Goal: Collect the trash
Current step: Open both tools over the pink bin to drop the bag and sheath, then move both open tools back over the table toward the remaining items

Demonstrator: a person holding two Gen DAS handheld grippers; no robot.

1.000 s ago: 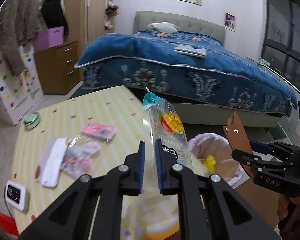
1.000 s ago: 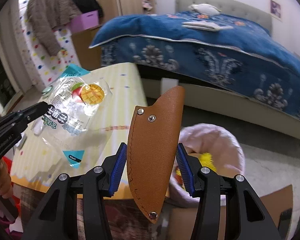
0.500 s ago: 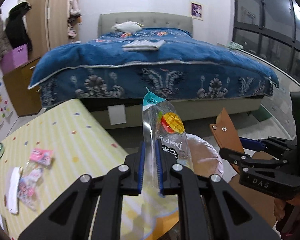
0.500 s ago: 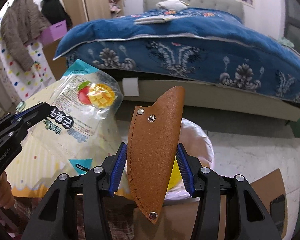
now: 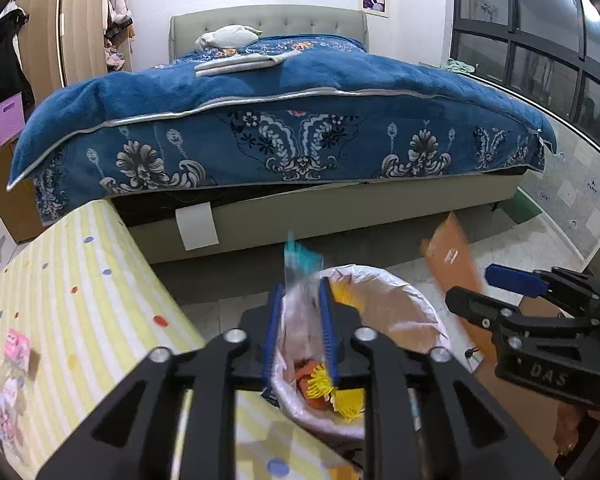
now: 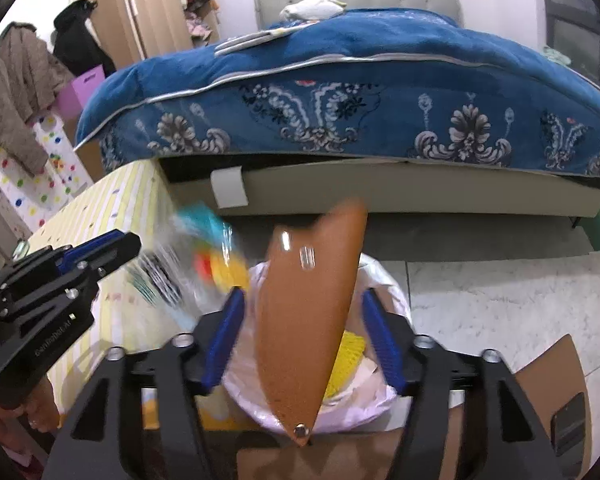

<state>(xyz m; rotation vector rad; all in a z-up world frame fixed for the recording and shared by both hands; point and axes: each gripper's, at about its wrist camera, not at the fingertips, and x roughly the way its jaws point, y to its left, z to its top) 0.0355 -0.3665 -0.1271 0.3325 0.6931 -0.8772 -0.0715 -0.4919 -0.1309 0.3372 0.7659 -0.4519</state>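
Observation:
My left gripper (image 5: 300,332) is open above the pink-lined trash bin (image 5: 404,308). The clear mango snack wrapper (image 5: 300,268) is blurred between its jaws, falling free. In the right wrist view the wrapper (image 6: 204,264) drops beside the left gripper (image 6: 100,256). My right gripper (image 6: 304,344) is open over the bin (image 6: 376,280), and the brown leather sheath (image 6: 308,312) is blurred between its spread jaws, no longer clamped. The sheath also shows in the left wrist view (image 5: 452,256) above the right gripper (image 5: 496,296).
The yellow striped table (image 5: 80,300) lies at left with pink wrappers (image 5: 16,344) on it. The bin holds yellow and orange trash (image 5: 328,388). A blue-covered bed (image 5: 284,120) stands behind. Brown cardboard (image 6: 540,368) lies on the floor at right.
Both grippers moved over the bin and opened. The snack wrapper and the leather sheath, gripped before, are now loose and blurred, dropping toward the bin.

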